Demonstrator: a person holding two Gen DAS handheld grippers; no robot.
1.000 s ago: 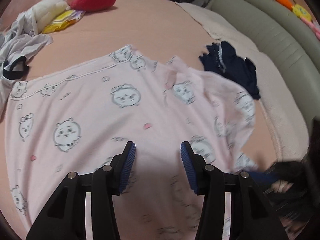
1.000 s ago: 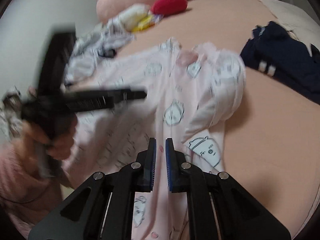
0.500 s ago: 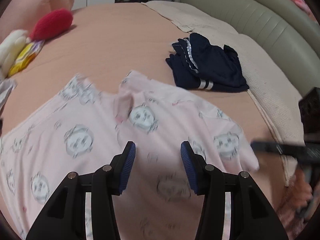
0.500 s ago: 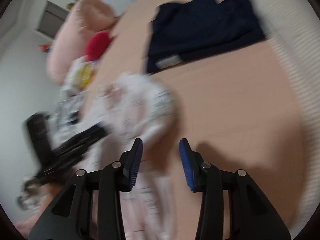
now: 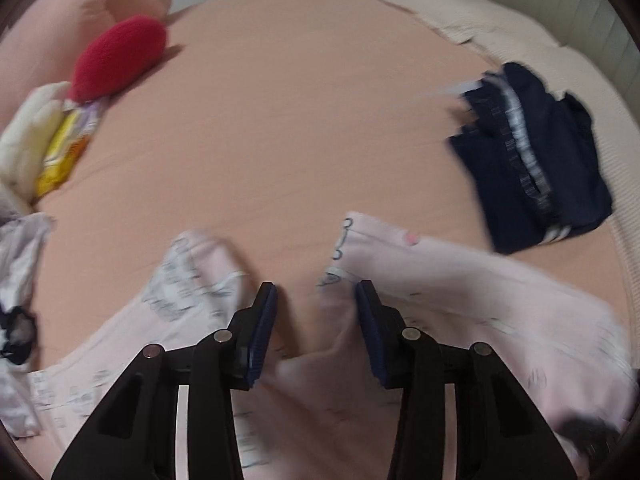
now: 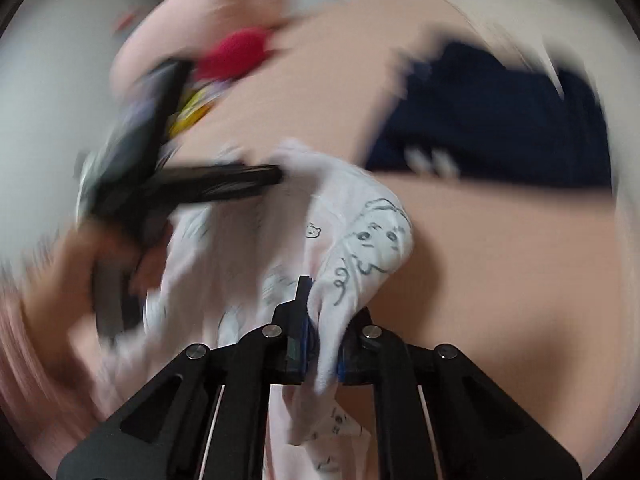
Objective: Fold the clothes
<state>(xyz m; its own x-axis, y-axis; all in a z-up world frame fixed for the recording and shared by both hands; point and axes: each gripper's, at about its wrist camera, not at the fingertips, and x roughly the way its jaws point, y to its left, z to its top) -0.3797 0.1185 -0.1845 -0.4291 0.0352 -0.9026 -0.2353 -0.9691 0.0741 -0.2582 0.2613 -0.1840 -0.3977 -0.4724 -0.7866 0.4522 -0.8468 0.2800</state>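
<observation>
One gripper (image 6: 318, 320) pinching pink garment (image 6: 360, 240), apparently

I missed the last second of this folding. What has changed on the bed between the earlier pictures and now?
The right gripper, open half a second ago, has shut on a fold of the pink printed garment. The left gripper moved to the garment's far edge; its jaws are closing, cloth between them, not pressed. The navy clothes and the red cushion stayed put.
</observation>
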